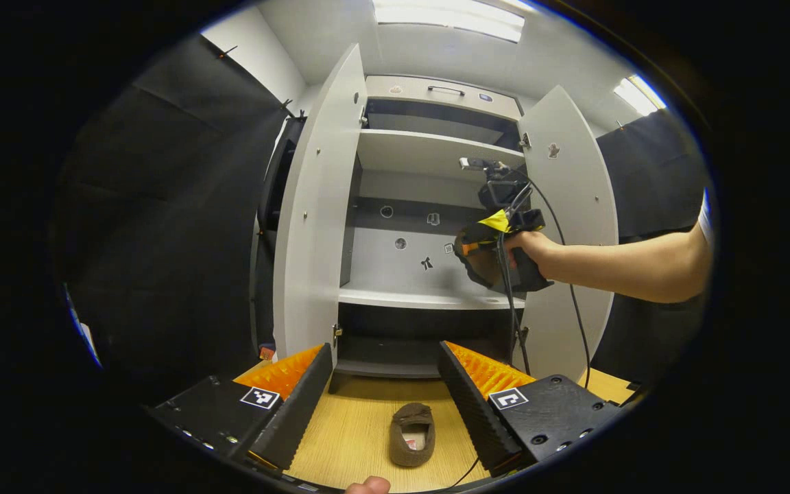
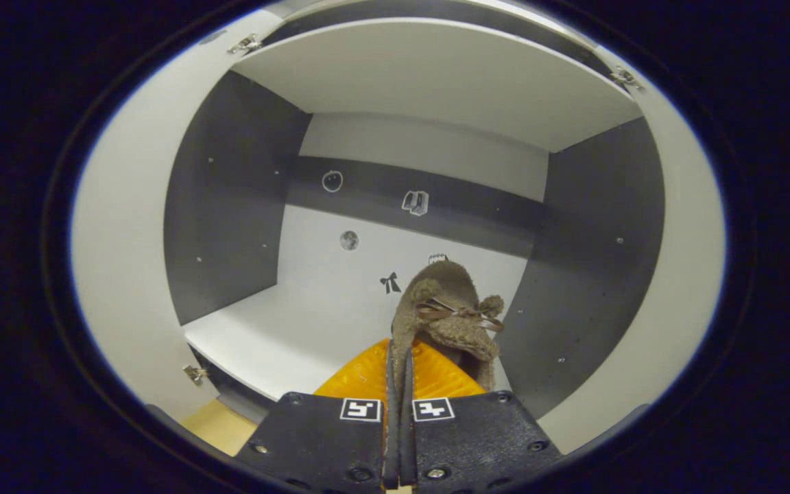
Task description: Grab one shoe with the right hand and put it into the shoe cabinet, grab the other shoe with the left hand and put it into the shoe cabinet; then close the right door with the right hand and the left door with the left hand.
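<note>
Right gripper (image 2: 398, 384), clamped on a shoe (image 2: 446, 309), reaches inside the cabinet (image 2: 429, 75); next, set it down; left gripper (image 1: 385, 391) gapes

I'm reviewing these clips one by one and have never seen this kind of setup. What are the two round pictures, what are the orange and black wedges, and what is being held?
No robot here: a person carries a hand-held gripper in each hand, and a fisheye camera rides on each. The wedges at the bottom of each picture are that gripper's own two fingers.

Left gripper view: the left hand-held gripper is open, its fingers spread. Between them, farther off, a brown shoe lies on the wooden floor before the open shoe cabinet. The person's hand holds the other gripper up at the middle shelf.

Right gripper view: the right hand-held gripper is shut on the second brown shoe, holding it inside the cabinet above that shelf. Both doors stand open.
</note>
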`<state>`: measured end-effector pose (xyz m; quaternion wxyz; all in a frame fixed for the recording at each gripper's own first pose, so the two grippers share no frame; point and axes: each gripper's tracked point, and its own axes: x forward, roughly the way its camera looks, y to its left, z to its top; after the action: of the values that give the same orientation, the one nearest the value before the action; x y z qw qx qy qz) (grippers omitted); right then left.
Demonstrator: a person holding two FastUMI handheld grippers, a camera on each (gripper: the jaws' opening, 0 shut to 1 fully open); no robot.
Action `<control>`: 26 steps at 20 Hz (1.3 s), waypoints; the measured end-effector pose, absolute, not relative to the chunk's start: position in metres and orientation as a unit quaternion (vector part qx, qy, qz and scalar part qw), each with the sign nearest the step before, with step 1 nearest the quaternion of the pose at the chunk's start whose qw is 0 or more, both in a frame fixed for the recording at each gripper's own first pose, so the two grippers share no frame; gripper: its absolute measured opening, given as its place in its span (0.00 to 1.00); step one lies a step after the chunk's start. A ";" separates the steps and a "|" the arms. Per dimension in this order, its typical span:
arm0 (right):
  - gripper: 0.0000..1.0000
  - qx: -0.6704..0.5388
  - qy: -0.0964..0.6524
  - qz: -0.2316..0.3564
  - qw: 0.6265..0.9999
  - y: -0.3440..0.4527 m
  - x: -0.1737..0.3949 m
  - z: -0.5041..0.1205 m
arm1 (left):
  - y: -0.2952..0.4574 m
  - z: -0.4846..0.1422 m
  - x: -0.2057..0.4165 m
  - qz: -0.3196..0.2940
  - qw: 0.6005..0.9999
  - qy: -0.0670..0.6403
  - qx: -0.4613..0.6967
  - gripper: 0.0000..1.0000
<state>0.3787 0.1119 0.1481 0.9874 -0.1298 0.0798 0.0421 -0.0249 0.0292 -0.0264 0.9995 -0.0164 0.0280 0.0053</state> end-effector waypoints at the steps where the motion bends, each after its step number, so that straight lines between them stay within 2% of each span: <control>1: 0.04 -0.131 0.090 0.040 0.986 0.110 0.388 0.145 | 0.031 -0.027 -0.023 0.008 0.999 0.029 -0.017 0.95; 6: 0.04 -0.166 0.147 0.022 0.975 0.102 0.422 0.114 | 0.042 -0.033 -0.026 0.027 0.999 0.037 -0.017 0.95; 13: 0.05 -0.121 0.181 0.034 0.975 0.110 0.432 0.090 | 0.048 -0.035 -0.024 0.036 0.999 0.039 -0.014 0.94; 14: 0.08 -0.108 0.183 0.032 0.977 0.110 0.431 0.088 | 0.047 -0.035 -0.023 0.034 0.999 0.039 -0.015 0.95; 17: 0.28 -0.098 0.163 0.034 0.981 0.114 0.424 0.099 | 0.048 -0.034 -0.023 0.034 0.999 0.036 -0.009 0.95; 18: 0.39 -0.098 0.150 0.042 0.983 0.118 0.414 0.106 | 0.049 -0.033 -0.023 0.034 0.999 0.036 -0.007 0.95; 19: 0.45 -0.102 0.137 0.050 0.984 0.120 0.402 0.114 | 0.049 -0.035 -0.023 0.033 0.999 0.036 -0.006 0.95; 20: 0.60 -0.107 0.124 0.058 0.985 0.121 0.390 0.120 | 0.048 -0.034 -0.023 0.032 0.999 0.036 -0.007 0.95; 21: 0.54 -0.112 0.113 0.063 0.985 0.122 0.378 0.126 | 0.048 -0.034 -0.020 0.029 0.999 0.036 -0.008 0.95; 23: 0.55 -0.106 0.091 0.081 0.987 0.125 0.350 0.139 | 0.046 -0.031 -0.017 0.024 0.999 0.033 -0.009 0.95; 24: 0.63 -0.101 0.082 0.088 0.988 0.126 0.334 0.144 | 0.045 -0.030 -0.016 0.021 0.999 0.031 -0.008 0.95; 26: 0.64 -0.095 0.060 0.100 0.989 0.125 0.299 0.153 | 0.043 -0.025 -0.012 0.020 0.999 0.025 -0.006 0.95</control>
<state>0.2990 0.1247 0.1534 0.9886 -0.0950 0.0600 0.0999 -0.0118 0.0429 -0.0251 0.9995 -0.0056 0.0254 0.0201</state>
